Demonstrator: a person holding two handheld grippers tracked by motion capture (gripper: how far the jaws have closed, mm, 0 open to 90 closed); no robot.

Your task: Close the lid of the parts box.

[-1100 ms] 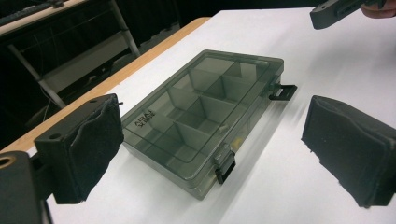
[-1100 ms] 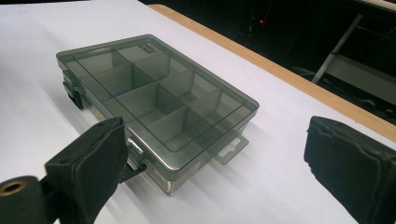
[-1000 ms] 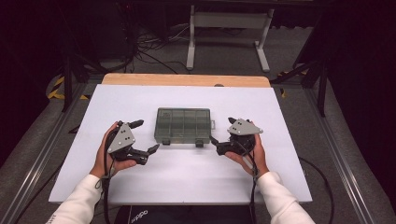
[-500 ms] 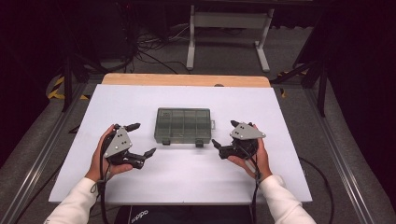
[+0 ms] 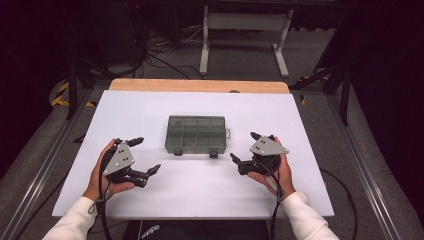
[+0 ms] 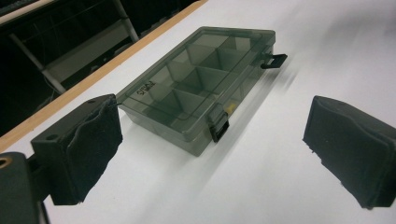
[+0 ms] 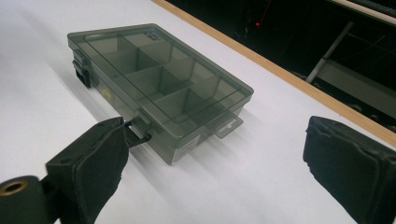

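Note:
A smoky clear plastic organiser box (image 5: 196,134) lies shut in the middle of the white table (image 5: 300,125); its compartments look empty. Two black latches (image 5: 213,153) face the person. My left gripper (image 5: 148,155) is held to the box's near left, open, with nothing between its jaws. My right gripper (image 5: 243,146) is held to the box's near right, also open and clear of it. In the left gripper view the box (image 6: 196,84) sits ahead of the open gripper (image 6: 212,154). The right gripper view has the box (image 7: 159,79) ahead of its left pad (image 7: 100,154), gripper (image 7: 212,158) open.
A wooden strip (image 5: 200,86) runs along the table's far edge. Beyond it stand a white metal frame (image 5: 245,30) and cables (image 5: 160,55) on the floor. Metal rails (image 5: 50,160) run along both sides of the table.
Both grippers have drawn back a little toward the near edge and slightly outward from the box. The box has not moved.

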